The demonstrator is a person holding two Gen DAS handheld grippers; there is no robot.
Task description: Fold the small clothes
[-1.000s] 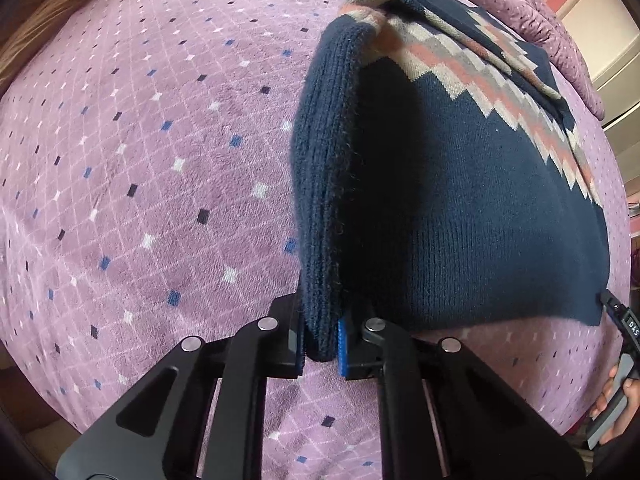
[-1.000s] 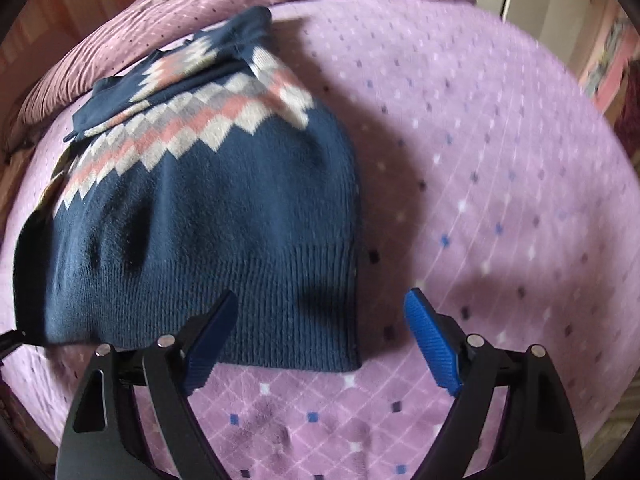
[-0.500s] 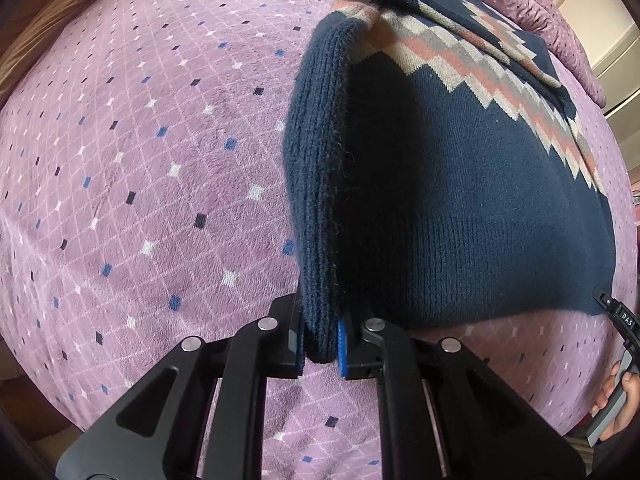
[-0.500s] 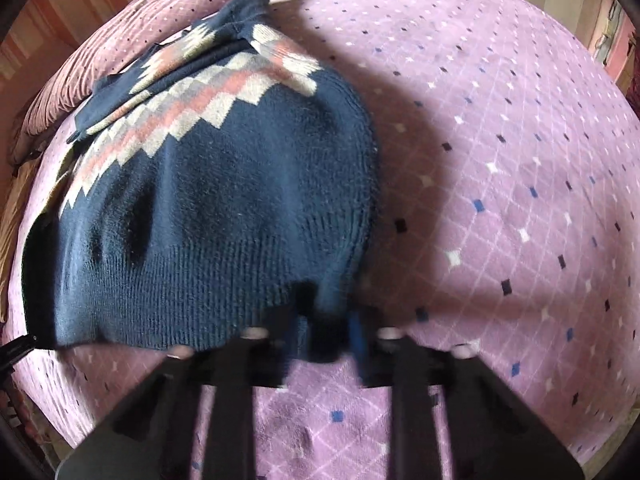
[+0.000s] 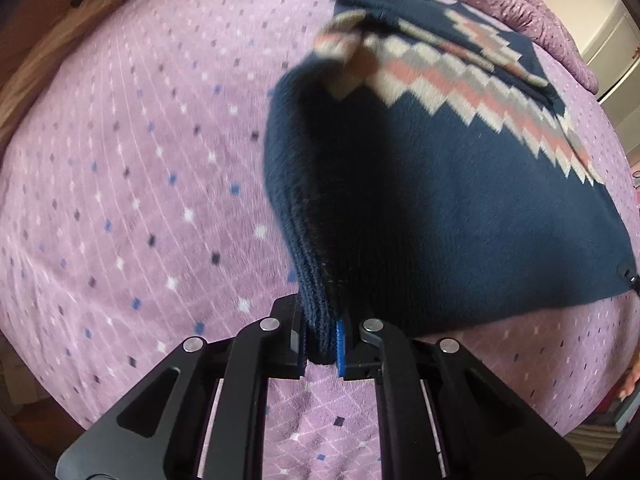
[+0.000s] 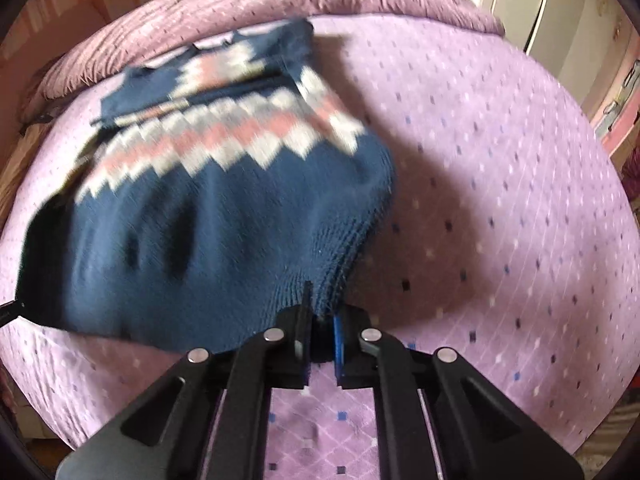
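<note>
I am gripping the navy sweater (image 5: 460,208) by its ribbed hem corners, left gripper (image 5: 322,344) and right gripper (image 6: 322,340) jaws both clamped, over the purple bed (image 6: 500,184).

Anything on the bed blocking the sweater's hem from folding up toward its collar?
Nothing visible. Left claw and right claw each grip the sweater hem; only bare purple blanket surrounds it.

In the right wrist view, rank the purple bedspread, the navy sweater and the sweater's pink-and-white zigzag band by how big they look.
1. Purple bedspread: fills most of the frame.
2. Navy sweater: covers much of the left half, its hem clamped in the right gripper.
3. Zigzag band: only a strip across the sweater.
</note>
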